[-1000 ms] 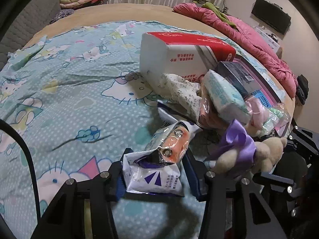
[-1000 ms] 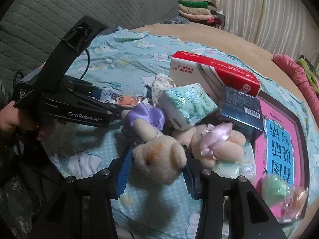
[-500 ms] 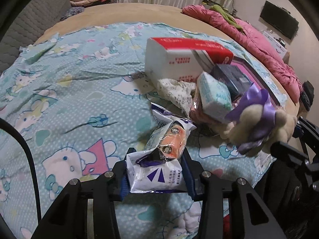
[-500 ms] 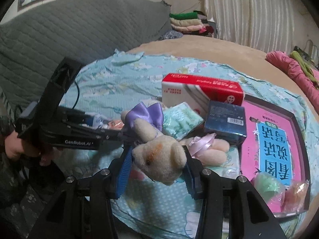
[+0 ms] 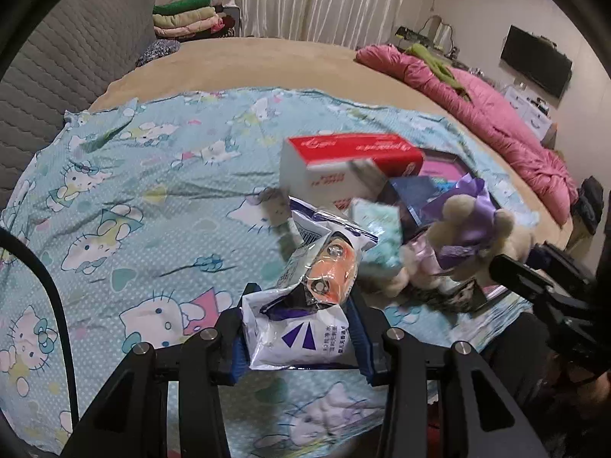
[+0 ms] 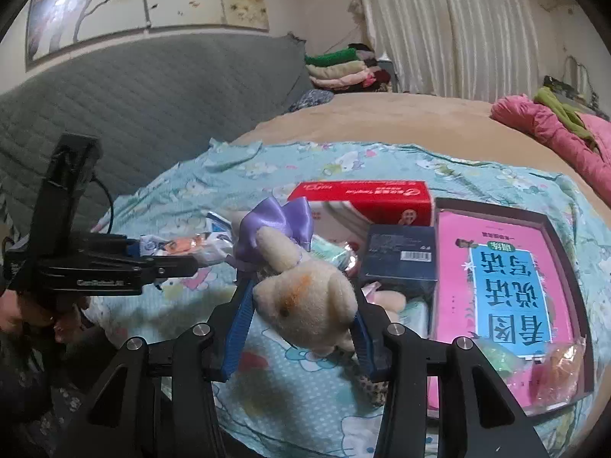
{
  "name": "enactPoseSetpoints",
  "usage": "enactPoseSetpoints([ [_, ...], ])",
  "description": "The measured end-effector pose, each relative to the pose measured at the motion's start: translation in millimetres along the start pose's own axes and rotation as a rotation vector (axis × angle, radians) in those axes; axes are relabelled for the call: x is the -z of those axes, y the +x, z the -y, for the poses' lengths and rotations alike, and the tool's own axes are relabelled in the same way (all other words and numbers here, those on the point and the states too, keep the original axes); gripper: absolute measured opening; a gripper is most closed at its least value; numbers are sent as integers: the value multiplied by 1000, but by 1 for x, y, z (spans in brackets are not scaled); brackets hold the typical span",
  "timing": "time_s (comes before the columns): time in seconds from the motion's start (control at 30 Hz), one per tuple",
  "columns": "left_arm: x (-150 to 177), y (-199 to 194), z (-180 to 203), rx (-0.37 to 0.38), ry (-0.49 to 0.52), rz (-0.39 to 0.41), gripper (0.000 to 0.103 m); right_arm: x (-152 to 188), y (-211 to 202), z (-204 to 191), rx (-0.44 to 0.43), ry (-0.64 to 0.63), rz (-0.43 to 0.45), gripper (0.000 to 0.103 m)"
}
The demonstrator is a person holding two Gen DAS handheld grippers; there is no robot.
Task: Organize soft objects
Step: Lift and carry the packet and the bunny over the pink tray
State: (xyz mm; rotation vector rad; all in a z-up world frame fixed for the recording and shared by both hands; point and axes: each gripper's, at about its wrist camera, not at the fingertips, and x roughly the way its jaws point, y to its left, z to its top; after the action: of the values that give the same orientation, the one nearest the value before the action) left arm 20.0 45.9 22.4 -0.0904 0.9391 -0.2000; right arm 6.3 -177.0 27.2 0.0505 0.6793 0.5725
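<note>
My left gripper [image 5: 298, 337] is shut on a white plastic packet [image 5: 301, 328] with an orange item showing through it, held above the blue Hello Kitty blanket [image 5: 133, 198]. My right gripper [image 6: 301, 328] is shut on a cream teddy bear [image 6: 305, 297] with a purple bow [image 6: 275, 221], lifted above the pile. The bear [image 5: 473, 229] shows at the right of the left wrist view. The left gripper and its packet [image 6: 179, 246] show at the left of the right wrist view. A second plush with a pink bow [image 6: 385, 299] lies below the bear.
A red-and-white tissue box [image 6: 362, 202], a dark blue box [image 6: 401, 255], a green tissue pack [image 5: 378, 229] and a tray [image 6: 565, 252] holding a pink book lie in a pile on the blanket. A pink duvet [image 5: 496, 114] lies at the right; folded clothes [image 5: 187, 15] are stacked far back.
Both grippers have risen with their loads. The teddy bear has lifted off the pile and the packet is higher above the blanket.
</note>
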Motion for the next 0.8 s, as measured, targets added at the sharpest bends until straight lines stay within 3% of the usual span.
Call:
enactPoseSetpoints([
  [0.53, -17, -18, 62, -2, 90, 30, 44, -9, -32, 44, 53, 131, 111, 49],
  [0.8, -27, -18, 94, 31, 119, 41, 44, -9, -47, 69, 105, 199, 157, 49],
])
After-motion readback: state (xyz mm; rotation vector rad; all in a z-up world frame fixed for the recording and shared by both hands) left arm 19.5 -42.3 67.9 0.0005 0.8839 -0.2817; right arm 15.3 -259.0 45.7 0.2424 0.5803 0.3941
